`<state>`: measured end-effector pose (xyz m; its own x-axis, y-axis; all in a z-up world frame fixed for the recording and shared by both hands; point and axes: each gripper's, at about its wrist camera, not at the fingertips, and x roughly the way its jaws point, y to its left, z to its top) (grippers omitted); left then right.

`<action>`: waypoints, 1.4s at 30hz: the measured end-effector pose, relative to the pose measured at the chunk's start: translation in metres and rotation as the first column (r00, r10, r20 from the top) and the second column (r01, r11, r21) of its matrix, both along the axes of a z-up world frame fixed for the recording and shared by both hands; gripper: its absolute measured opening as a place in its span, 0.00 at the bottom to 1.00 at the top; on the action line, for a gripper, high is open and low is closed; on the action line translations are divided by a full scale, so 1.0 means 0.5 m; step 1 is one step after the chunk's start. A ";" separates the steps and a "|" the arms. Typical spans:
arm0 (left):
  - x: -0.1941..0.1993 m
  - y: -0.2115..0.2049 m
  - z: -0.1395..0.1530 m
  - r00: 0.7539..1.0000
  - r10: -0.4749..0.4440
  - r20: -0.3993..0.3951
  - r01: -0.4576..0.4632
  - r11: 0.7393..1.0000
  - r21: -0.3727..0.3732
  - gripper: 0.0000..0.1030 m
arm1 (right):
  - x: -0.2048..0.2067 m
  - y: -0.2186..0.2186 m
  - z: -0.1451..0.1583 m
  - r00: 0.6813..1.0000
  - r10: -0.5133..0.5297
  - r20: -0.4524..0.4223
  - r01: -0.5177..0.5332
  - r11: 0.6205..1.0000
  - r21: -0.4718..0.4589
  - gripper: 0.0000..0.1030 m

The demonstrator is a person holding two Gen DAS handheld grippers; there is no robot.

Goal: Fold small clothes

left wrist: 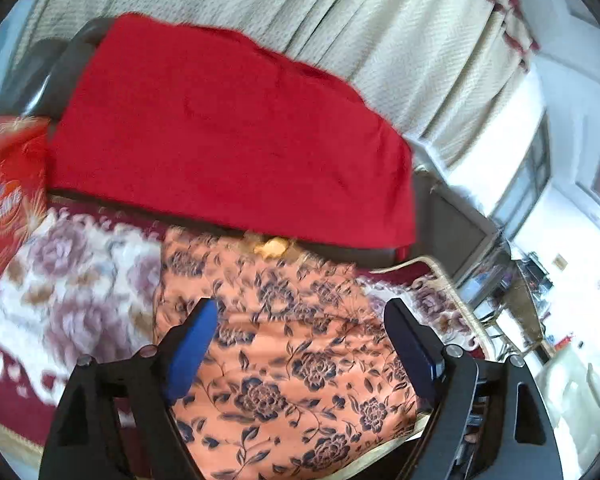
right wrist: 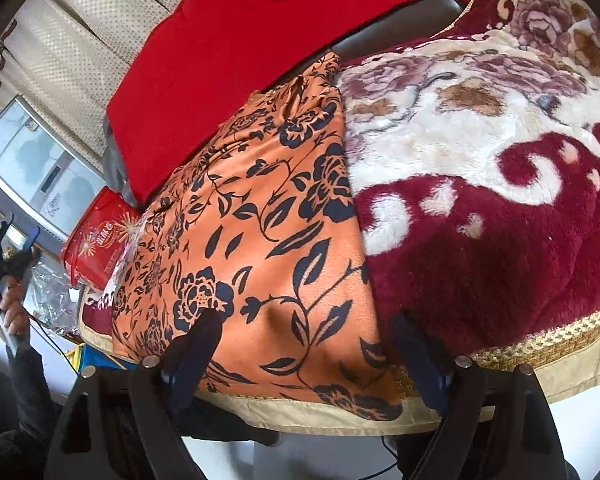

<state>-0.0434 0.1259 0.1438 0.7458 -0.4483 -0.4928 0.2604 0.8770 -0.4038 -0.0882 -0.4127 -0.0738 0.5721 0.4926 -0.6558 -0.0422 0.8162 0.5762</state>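
Both grippers released above the orange garment

An orange garment with dark blue flowers (left wrist: 300, 344) lies flat on a plush blanket with a flower pattern (left wrist: 72, 280). Its far edge reaches a red cloth (left wrist: 228, 140) that is draped over a dark backrest behind it. The left gripper (left wrist: 300, 344) hangs above the garment with its jaws wide apart, and nothing is between its blue pads (left wrist: 192, 356); this view is a little blurred. The right gripper (right wrist: 300, 356) is low over the near edge of the same garment (right wrist: 268, 220), also spread wide, and the pads do not press the cloth. A red box with gold letters (right wrist: 100, 240) stands just beside the garment's far end. In the right wrist view a hand (right wrist: 10, 300) at the left edge holds the other gripper, well apart from the garment
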 end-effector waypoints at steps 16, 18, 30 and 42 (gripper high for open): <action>-0.018 -0.240 -0.214 0.982 0.168 0.087 -0.186 0.769 0.611 0.83 | -0.009 -0.004 0.009 1.000 -0.005 0.021 0.005 1.000 0.015 0.86; -0.018 -0.213 -0.211 0.979 0.186 0.081 -0.197 0.779 0.595 0.83 | -0.009 -0.007 0.007 1.000 0.000 0.014 0.000 1.000 0.012 0.86; -0.087 0.015 -0.375 0.882 0.370 -0.291 -0.226 0.875 0.427 0.83 | 0.000 -0.011 -0.009 0.996 0.060 -0.071 -0.063 0.997 -0.044 0.86; -0.096 0.016 -0.402 0.882 0.349 -0.318 -0.206 0.891 0.405 0.83 | 0.003 0.001 -0.029 0.986 0.069 -0.149 -0.087 0.990 -0.114 0.61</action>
